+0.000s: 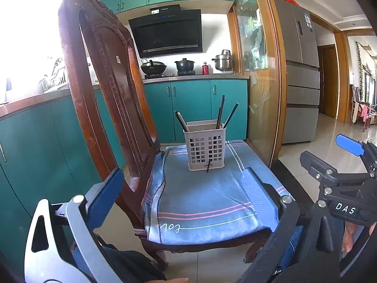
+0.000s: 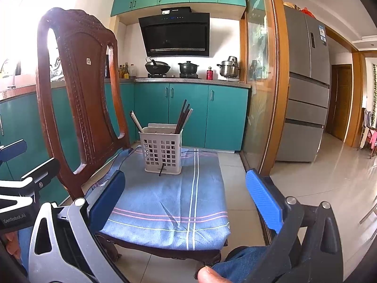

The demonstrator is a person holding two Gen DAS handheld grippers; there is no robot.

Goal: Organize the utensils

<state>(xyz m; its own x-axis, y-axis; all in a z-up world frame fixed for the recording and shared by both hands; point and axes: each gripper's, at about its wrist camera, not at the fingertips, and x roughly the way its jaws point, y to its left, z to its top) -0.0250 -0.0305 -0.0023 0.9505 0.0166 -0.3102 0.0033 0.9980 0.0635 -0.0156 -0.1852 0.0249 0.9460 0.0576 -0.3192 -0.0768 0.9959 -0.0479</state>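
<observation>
— Starting with the left wrist view, what do we have?

— We see the left gripper (image 1: 182,197) low in the frame, its blue fingers (image 1: 107,197) spread wide with nothing between them. Above the gap, at the centre of the frame, the white utensil basket (image 1: 204,151) stands upright on the blue striped cloth (image 1: 207,202) that covers the seat of the wooden chair (image 1: 103,89). Dark chopsticks (image 1: 229,115) lean in it, some to the left, some to the right, and one tip pokes out through the grid near its base. At the right edge we catch the right gripper (image 1: 348,145) from the side.

— And the right wrist view?

— We find the right gripper (image 2: 186,204) at the bottom of the frame, its fingers (image 2: 264,200) likewise wide apart and holding nothing. The utensil basket (image 2: 162,149) sits at the centre, toward the far part of the cloth (image 2: 169,202), chopsticks (image 2: 182,118) bunched at its right side and a pair at its left. The left gripper (image 2: 14,151) shows at the left edge, and a fingertip (image 2: 208,274) at the bottom.
</observation>
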